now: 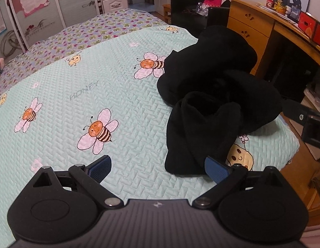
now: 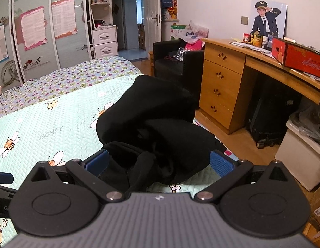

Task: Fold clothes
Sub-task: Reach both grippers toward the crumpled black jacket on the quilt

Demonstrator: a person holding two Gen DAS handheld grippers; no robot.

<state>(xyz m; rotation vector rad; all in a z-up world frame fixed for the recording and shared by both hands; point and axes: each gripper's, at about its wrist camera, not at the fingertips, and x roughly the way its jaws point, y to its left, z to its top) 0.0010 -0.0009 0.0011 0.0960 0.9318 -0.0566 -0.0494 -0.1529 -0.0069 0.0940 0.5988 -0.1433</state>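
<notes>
where quilted bedspread [image 1: 98, 86] dimples, soft black garment [image 1: 211, 86] lies crumpled.

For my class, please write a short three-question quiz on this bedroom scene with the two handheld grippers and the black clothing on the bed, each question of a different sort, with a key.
1. True or false: the left gripper already pinches the crumpled black garment.
2. Multiple choice: the garment lies on (A) the pale green quilted bedspread with bee prints, (B) the wooden desk with drawers, (C) the black armchair.
3. Fill in: the right gripper has its blue pads standing ____, with garment folds seen between them.

Key: 1 false; 2 A; 3 open
</notes>
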